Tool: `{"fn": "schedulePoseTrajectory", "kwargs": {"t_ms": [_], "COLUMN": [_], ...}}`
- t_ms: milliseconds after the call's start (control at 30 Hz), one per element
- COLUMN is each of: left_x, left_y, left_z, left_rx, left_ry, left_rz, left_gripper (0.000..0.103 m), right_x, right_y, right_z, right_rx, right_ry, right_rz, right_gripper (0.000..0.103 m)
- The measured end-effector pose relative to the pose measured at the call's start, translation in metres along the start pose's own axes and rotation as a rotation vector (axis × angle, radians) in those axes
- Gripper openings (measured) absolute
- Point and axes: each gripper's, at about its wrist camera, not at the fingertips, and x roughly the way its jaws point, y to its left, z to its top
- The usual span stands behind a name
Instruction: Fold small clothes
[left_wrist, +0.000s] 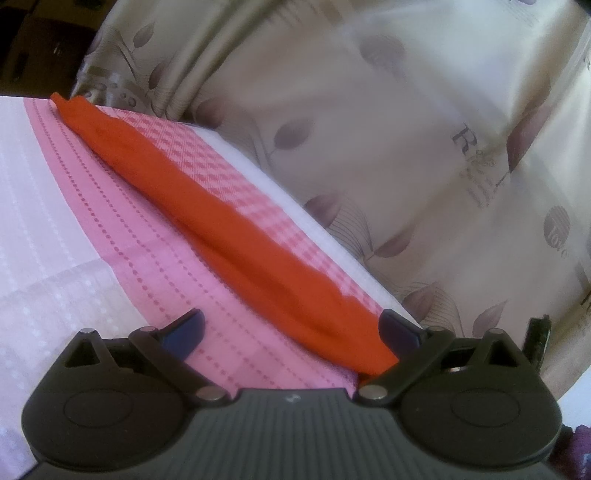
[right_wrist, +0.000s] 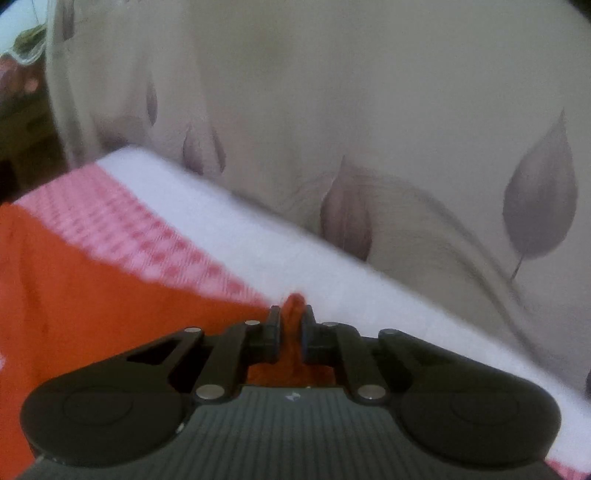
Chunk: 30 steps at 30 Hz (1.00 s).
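Two grippers were at work over a soft table with a pink and white cloth (left_wrist: 122, 236) on it. Behind the table hung a big shiny curtain (left_wrist: 406, 110) with purple leaves, filling the top and right of both views.

The cloth had dotted lines on one part and little checks on another. On it lay the orange garment (left_wrist: 236, 229). In the left wrist view it was a long bunched strip, running from the upper left of the frame down to the lower middle, close to the white edge of the table.

The left gripper (left_wrist: 291, 332) sat at the bottom of its view. Its jaws were wide apart, and the near end of the orange garment lay between them.

The right gripper (right_wrist: 291, 332) had its jaws squeezed together on a small fold of the orange garment (right_wrist: 92, 295), which filled the left of that frame. That view was blurry.
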Motion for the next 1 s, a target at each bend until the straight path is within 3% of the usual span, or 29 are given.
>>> {"fn": "schedulePoseTrajectory", "kwargs": {"t_ms": [67, 167, 200, 233, 267, 333, 400, 467, 500, 600, 667, 767, 833, 1000], "left_x": [0.000, 0.001, 0.001, 0.000, 0.000, 0.001, 0.001, -0.001, -0.004, -0.047, -0.085, -0.125, -0.144, -0.159], "left_y": [0.000, -0.001, -0.001, -0.001, 0.000, 0.002, 0.003, 0.004, 0.004, 0.002, -0.001, -0.006, -0.004, -0.005], "left_z": [0.000, -0.001, -0.001, -0.001, -0.001, 0.000, 0.002, 0.005, 0.006, 0.005, -0.003, -0.021, -0.035, -0.064], "left_rx": [-0.001, 0.006, 0.009, 0.010, 0.008, 0.002, -0.001, 0.005, 0.017, 0.074, 0.144, 0.240, 0.261, 0.219], "left_ry": [-0.001, -0.002, -0.002, -0.001, -0.001, 0.004, 0.019, 0.069, 0.100, 0.161, 0.183, 0.307, 0.361, 0.483], "left_rz": [-0.001, 0.002, 0.002, -0.002, -0.012, -0.028, -0.050, -0.127, -0.168, -0.242, -0.263, -0.257, -0.250, -0.290], "left_gripper": [0.101, 0.101, 0.101, 0.101, 0.101, 0.101, 0.101, 0.101, 0.101, 0.101, 0.101, 0.101, 0.101, 0.101], "right_x": [0.007, 0.023, 0.021, 0.017, 0.009, -0.032, -0.085, -0.150, -0.180, -0.283, -0.342, -0.402, -0.421, -0.431], "right_y": [-0.005, -0.006, -0.004, -0.005, -0.007, -0.010, -0.007, 0.002, 0.008, 0.029, 0.045, 0.073, 0.091, 0.115], "right_z": [0.005, -0.003, -0.005, -0.002, 0.000, 0.002, -0.004, -0.024, -0.040, -0.112, -0.168, -0.249, -0.293, -0.343], "right_rx": [0.013, 0.008, 0.011, 0.036, 0.077, 0.164, 0.240, 0.315, 0.351, 0.428, 0.427, 0.389, 0.392, 0.451], "right_ry": [-0.034, -0.011, -0.031, -0.037, -0.044, -0.126, -0.205, -0.234, -0.245, -0.249, -0.239, -0.136, -0.063, -0.079], "right_rz": [-0.079, -0.094, -0.112, -0.117, -0.125, -0.114, -0.045, 0.055, 0.101, 0.192, 0.162, 0.036, 0.002, -0.021], "right_gripper": [0.012, 0.017, 0.028, 0.051, 0.061, 0.061, 0.062, 0.073, 0.084, 0.101, 0.101, 0.098, 0.092, 0.084]}}
